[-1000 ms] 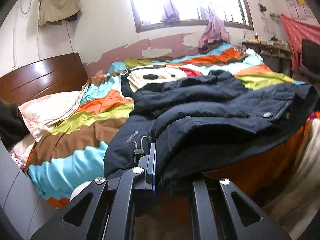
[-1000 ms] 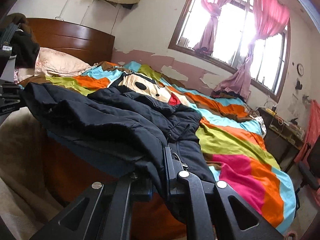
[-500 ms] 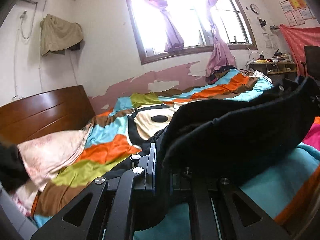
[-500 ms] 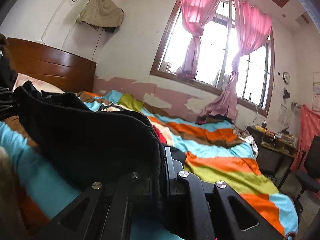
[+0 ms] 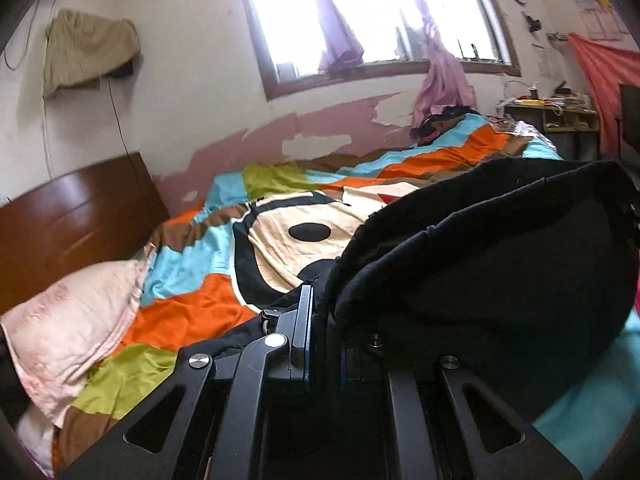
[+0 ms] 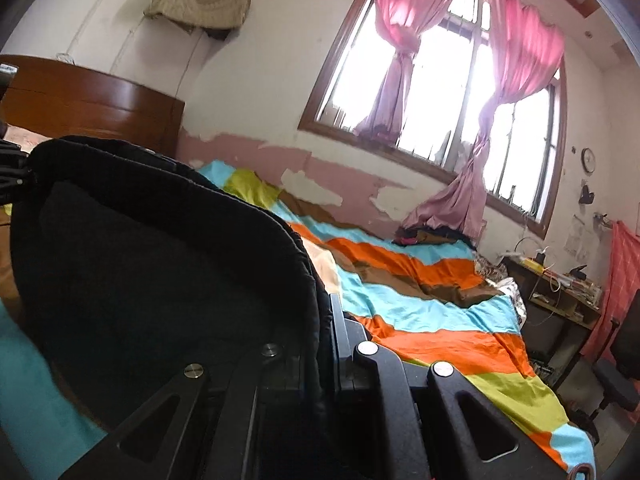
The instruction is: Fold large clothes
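Currently noted: left gripper (image 5: 320, 320) pressed together on the hem of a dark jacket (image 5: 500, 272); blue-edged pads clamped on a fold of cloth, no gap visible. Right gripper (image 6: 326, 320) likewise pinched shut on the same jacket (image 6: 160, 272), fabric bunched between the fingers. Jacket lifted and stretched between both tools, bowed in a broad arch over the near edge of the bed; lower part trailing onto the bedspread (image 5: 208, 312) beside the left gripper. Thick, matte, near-black fabric, seamed rim gathered and puckered, lining side facing the cameras.

Bedspread smooth and slightly glossy, in wavy bands of orange, turquoise, lime and brown, with a cream cartoon face and black oval at the middle (image 5: 308, 232). Far half of the bed open and flat up to the wall edge. Pale pink pillow (image 5: 72, 320), creased, at the head end against a curved, polished wooden headboard (image 5: 72, 216). Small dark heap of clothes at the far corner under the window (image 6: 420, 236).

Wall behind with peeling pink paint in ragged patches. Window (image 6: 440, 92) wood-framed, pink curtains (image 6: 400, 40) tied back. Cluttered desk (image 6: 560, 284) beyond the foot edge; dark chair (image 6: 620, 364) just beside it, narrowing the passage there. Beige cloth (image 6: 200, 0) hung high on the wall.
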Tool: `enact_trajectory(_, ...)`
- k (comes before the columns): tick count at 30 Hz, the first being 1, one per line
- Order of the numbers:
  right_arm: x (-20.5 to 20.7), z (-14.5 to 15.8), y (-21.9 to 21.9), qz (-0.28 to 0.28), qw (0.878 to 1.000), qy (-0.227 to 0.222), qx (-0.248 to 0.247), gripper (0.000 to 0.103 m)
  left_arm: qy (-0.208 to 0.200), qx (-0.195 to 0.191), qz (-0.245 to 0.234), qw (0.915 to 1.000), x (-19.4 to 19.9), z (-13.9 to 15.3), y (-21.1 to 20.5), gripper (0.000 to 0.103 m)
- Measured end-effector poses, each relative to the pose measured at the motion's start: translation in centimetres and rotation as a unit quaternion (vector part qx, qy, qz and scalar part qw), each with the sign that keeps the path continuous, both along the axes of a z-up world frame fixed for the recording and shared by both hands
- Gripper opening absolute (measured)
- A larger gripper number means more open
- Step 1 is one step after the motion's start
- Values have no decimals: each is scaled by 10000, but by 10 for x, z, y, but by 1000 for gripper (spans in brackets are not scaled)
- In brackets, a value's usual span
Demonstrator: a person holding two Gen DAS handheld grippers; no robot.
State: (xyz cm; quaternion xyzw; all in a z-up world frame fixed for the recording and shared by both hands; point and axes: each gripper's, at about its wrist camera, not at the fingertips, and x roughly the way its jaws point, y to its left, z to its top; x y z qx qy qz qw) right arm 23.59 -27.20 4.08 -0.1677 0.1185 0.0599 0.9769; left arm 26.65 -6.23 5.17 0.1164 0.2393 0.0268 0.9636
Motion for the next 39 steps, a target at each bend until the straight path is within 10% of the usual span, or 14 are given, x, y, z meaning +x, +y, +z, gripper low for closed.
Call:
enact_trajectory(14,146,-37,-3,-305,9945,933,352,9,642,-214,235,9974,132,-47,17,7)
enact_trajectory(23,169,-77,13,-793,9897,1193,61,12,1411,-1120,459,9826,153,-63,34,10)
enact_trajectory(26,166,-73,8,-746,9895,1229,130,32,1273,-1236,387,9834,142,-48,36,13)
enact_trajectory(29,155,-67,5,-775,9906,1109,187,67,1023,-1527,442,9820,129,-34,44,30)
enact_trajectory(32,139,-57,6,-648,9928,965,302,82,469,-1857,506,9802,110,-14,51,87)
enact_trajectory(35,117,-44,10,-526,9958,704,247,86,-120,-1845,433,9818,89,10,53,93)
enact_trajectory(39,81,-31,13,-336,9989,296,147,91,62,-1580,209,9872,73,13,43,93)
